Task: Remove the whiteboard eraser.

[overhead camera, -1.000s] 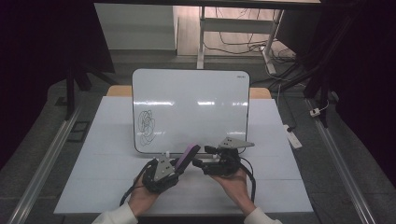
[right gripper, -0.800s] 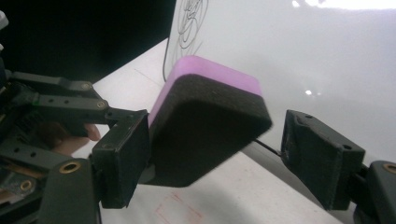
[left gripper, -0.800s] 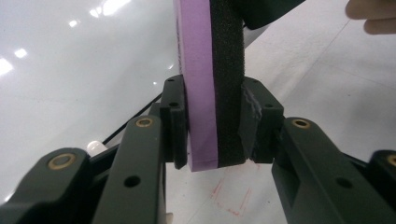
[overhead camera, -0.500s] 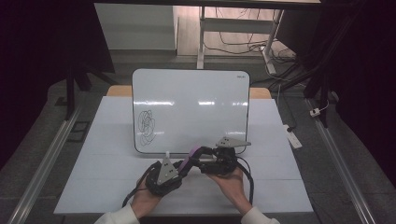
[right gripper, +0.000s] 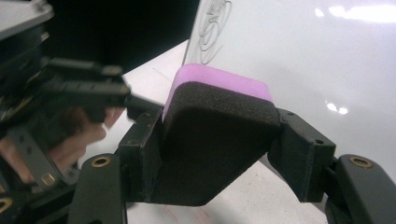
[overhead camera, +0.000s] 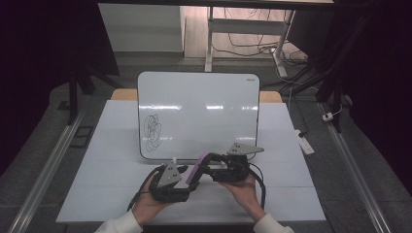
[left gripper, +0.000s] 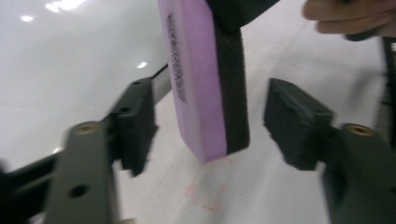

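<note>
A whiteboard eraser [overhead camera: 196,170], purple on top with a black foam pad, hangs above the white table [overhead camera: 291,189] between my two grippers. My right gripper [overhead camera: 206,161] is shut on it; in the right gripper view the pads [right gripper: 299,154] squeeze the foam of the eraser [right gripper: 219,135], the jaws having just been closing. My left gripper [overhead camera: 190,180] has just been opening. In the left gripper view its pads [left gripper: 294,121] stand clear on both sides of the eraser [left gripper: 201,84]. Behind stands a whiteboard [overhead camera: 199,107] with a black scribble [overhead camera: 153,131] at its lower left.
A faint red outline [left gripper: 208,191] is marked on the table under the eraser. A small white bar [overhead camera: 304,141] lies past the table's right edge. Metal rails [overhead camera: 46,170] run along both sides, and desk legs with cables [overhead camera: 243,43] stand behind.
The eraser was in the left gripper, with the right gripper open beside it. Now the right jaws have closed on the eraser and the left jaws have opened off it.
</note>
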Tool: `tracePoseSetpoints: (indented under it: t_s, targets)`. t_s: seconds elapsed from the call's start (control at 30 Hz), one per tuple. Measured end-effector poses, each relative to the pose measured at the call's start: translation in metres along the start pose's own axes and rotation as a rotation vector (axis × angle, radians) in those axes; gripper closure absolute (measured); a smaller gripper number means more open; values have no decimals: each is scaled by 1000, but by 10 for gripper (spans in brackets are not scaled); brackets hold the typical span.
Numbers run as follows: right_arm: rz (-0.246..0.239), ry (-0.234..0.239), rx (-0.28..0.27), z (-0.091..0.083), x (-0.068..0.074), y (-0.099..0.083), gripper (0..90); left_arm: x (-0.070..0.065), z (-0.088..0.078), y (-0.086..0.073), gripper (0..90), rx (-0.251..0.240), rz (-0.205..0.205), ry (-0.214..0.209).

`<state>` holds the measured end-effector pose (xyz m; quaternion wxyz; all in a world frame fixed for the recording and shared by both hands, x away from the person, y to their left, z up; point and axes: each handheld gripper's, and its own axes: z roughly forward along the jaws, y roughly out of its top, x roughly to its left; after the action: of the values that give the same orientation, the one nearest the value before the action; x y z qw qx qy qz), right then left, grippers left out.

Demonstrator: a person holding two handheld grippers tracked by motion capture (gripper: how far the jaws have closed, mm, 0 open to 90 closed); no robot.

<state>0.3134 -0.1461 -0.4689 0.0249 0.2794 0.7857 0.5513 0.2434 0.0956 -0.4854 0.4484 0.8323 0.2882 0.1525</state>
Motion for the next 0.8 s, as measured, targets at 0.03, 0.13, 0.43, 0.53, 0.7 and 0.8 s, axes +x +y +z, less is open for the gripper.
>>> tracePoseSetpoints:
  t_s: [0.03,0.13,0.43,0.53,0.7,0.8]
  targets:
    - [-11,3,3,-2,-1,0,370,3,-2,0,296,2,-10,-22]
    - [-31,30,4,-6,-4,0,371,14,-7,0,270,7,-37,-85]
    - [-116,163,25,-21,-15,-1,370,35,-5,1,217,11,-64,-299]
    - [-136,212,28,-22,-14,0,370,35,2,3,207,20,-61,-365]
    - [-160,268,25,-21,-12,-1,371,35,13,5,214,46,-40,-450]
    - [-173,287,26,-20,-11,-1,371,37,18,6,242,48,-46,-482]
